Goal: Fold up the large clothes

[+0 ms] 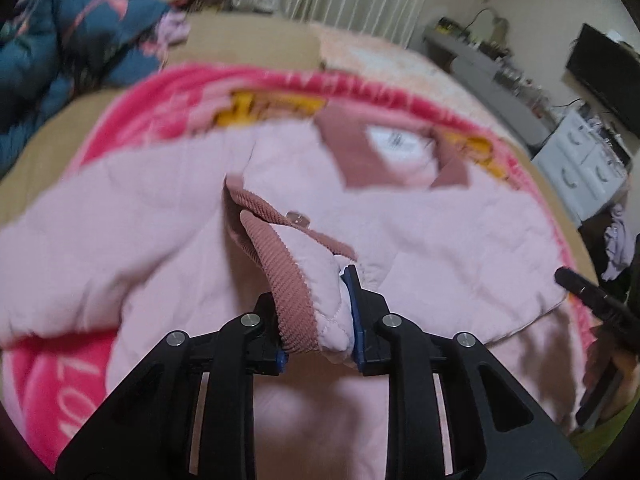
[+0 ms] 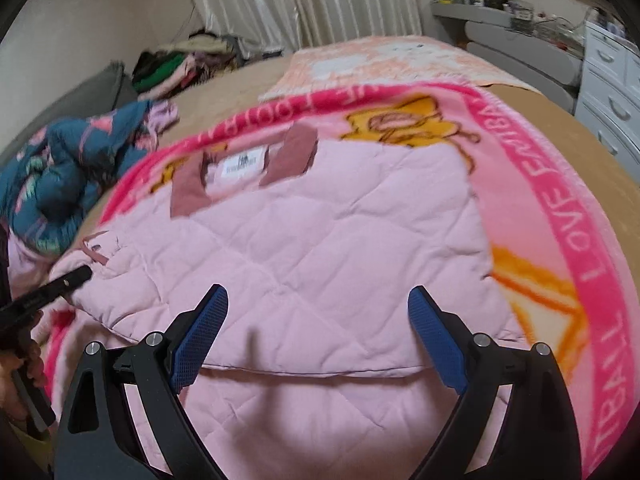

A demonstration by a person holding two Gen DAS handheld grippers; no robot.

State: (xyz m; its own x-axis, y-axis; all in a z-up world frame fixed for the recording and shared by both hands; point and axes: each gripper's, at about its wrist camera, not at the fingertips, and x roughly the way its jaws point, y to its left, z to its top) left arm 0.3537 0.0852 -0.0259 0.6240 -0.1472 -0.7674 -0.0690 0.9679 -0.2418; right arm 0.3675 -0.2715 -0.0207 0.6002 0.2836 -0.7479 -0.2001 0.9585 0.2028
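Jacket (image 2: 320,240) cuff (image 1: 298,292) in left tongs (image 1: 320,320)

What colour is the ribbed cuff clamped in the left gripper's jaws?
Dusty rose-brown corduroy cuff, darker than the pale pink jacket; clearest in the left wrist view.

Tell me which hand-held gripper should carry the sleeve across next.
Left. The left hand-held gripper is already shut on the cuff; the right hand-held gripper is open above the jacket, holding nothing.
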